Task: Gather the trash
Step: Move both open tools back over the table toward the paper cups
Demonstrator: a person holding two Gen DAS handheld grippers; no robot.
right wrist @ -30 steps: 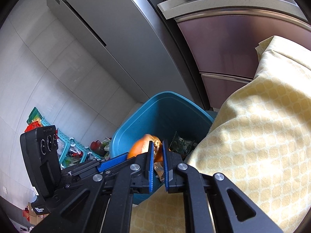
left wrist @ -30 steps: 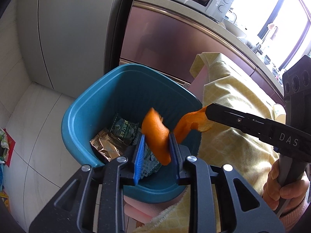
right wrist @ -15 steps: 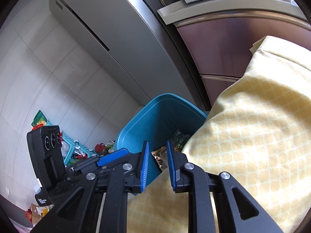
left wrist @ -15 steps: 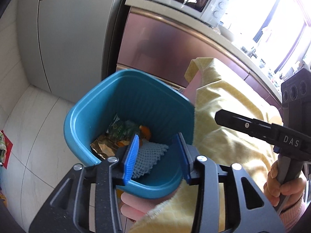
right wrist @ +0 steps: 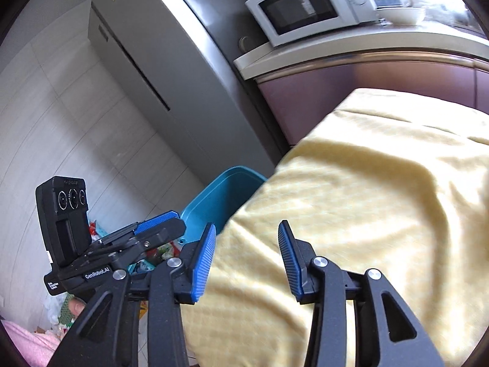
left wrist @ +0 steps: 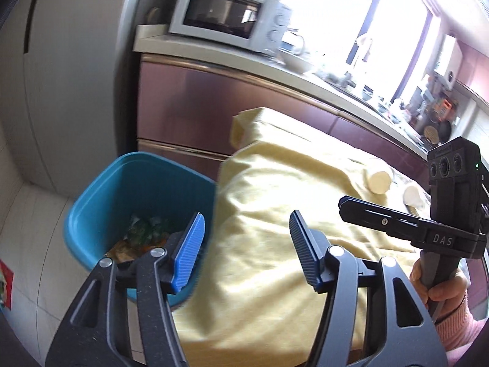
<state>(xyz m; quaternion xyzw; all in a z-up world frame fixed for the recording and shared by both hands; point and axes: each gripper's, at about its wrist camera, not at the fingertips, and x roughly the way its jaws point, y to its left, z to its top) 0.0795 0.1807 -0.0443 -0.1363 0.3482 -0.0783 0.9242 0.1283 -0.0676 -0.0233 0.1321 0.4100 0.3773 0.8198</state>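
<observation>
Left gripper spread wide with nothing between its blue pads, poised over the near edge of a yellow tablecloth. Just ahead and to the left of that tool, set low beside the table: a blue bin with wrappers and orange scraps heaped at the bottom. Right gripper likewise held wide and bare, its ribbed blue pads hanging above the same cloth, the bin's rim peeking out ahead and to the left past the draped corner. Off to the right of the left tool, the right tool's black handle in a hand with a pink cuff. Farther ahead on the cloth, two pale rounded objects, too blurred to name. Beyond, a white microwave on a counter over maroon cabinets, and a grey refrigerator at far left.
</observation>
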